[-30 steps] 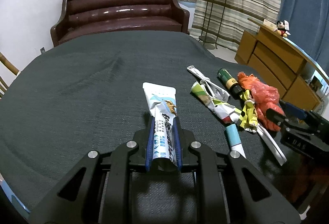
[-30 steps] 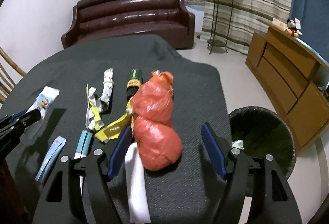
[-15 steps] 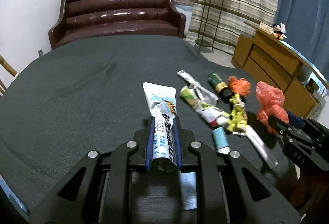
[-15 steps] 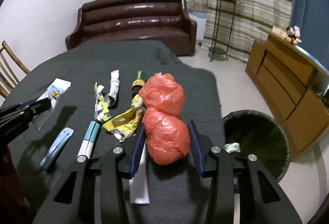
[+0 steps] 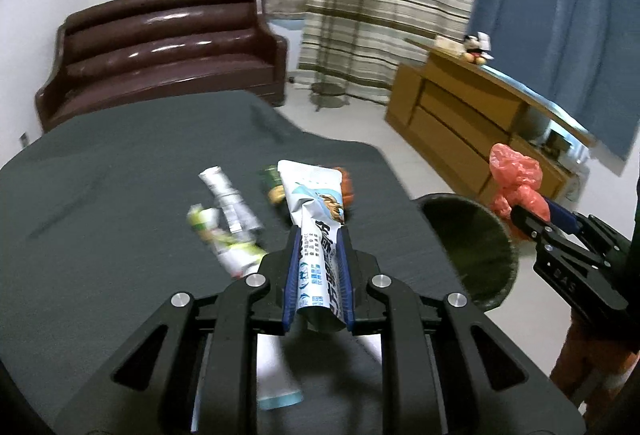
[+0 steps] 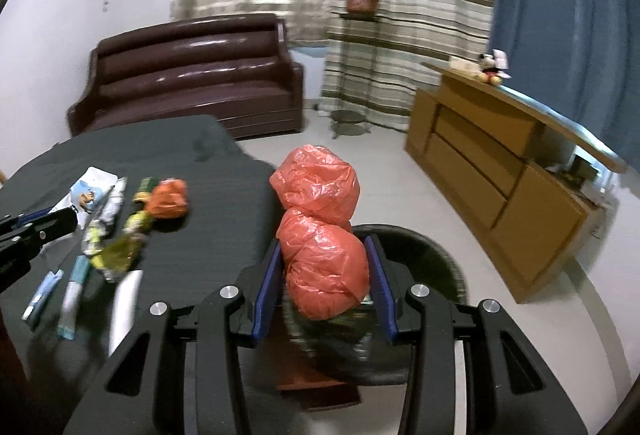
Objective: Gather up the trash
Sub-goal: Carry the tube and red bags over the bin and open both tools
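Gripping a red bag [image 6: 320, 255] over the bin [image 6: 448, 255], the right gripper [image 6: 322, 287] risks little; the left gripper [image 5: 318, 271], clamped on a wrapper [image 5: 316, 219] above the table [image 5: 120, 195], could drop it short if released before reaching the bin.

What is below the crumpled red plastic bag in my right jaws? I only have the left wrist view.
Observer: The right wrist view shows the crumpled red plastic bag held over the round black trash bin, past the table edge.
Operator: How is it gripped?
Observer: The right gripper's blue pads squeeze its lower lobe; the upper lobe sticks out free.
Operator: Anything hidden behind my white snack packet?
Observer: A small crumpled orange bag lies on the dark table beside a green bottle.
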`<state>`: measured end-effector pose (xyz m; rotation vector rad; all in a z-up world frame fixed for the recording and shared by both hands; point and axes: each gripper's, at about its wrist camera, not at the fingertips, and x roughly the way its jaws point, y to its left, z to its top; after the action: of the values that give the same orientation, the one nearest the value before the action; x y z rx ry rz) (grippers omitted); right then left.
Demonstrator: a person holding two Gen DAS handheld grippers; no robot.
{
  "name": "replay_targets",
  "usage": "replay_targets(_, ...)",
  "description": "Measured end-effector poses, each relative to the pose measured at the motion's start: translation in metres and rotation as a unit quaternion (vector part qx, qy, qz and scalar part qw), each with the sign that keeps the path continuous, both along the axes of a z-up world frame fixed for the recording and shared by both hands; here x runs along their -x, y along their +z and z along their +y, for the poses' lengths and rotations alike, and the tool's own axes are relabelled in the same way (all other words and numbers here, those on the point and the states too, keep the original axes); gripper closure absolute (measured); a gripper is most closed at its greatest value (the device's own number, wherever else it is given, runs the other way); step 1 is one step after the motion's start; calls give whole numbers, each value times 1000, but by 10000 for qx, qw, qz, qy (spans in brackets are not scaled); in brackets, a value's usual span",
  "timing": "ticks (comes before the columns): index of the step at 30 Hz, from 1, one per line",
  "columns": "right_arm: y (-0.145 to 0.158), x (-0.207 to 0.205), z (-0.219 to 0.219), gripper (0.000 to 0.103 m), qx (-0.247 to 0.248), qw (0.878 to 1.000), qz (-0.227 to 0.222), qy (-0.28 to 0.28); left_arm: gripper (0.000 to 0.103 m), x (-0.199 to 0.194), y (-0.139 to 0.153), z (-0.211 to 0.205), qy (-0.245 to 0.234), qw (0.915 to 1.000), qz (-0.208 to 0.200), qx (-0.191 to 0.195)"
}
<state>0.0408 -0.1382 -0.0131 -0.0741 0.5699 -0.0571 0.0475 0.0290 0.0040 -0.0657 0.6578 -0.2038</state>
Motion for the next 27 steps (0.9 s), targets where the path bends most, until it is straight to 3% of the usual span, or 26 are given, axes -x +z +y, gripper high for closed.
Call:
replay_targets(12, -6, -5, -48, 61, -152, 9988, -14, -461, 86, -26, -7, -80, -558, 9983, 12, -155)
replay_targets(27, -16, -19, -78, 61, -313, 9973, 28, -669, 85, -52, -19, -131, -849, 9957, 98, -361)
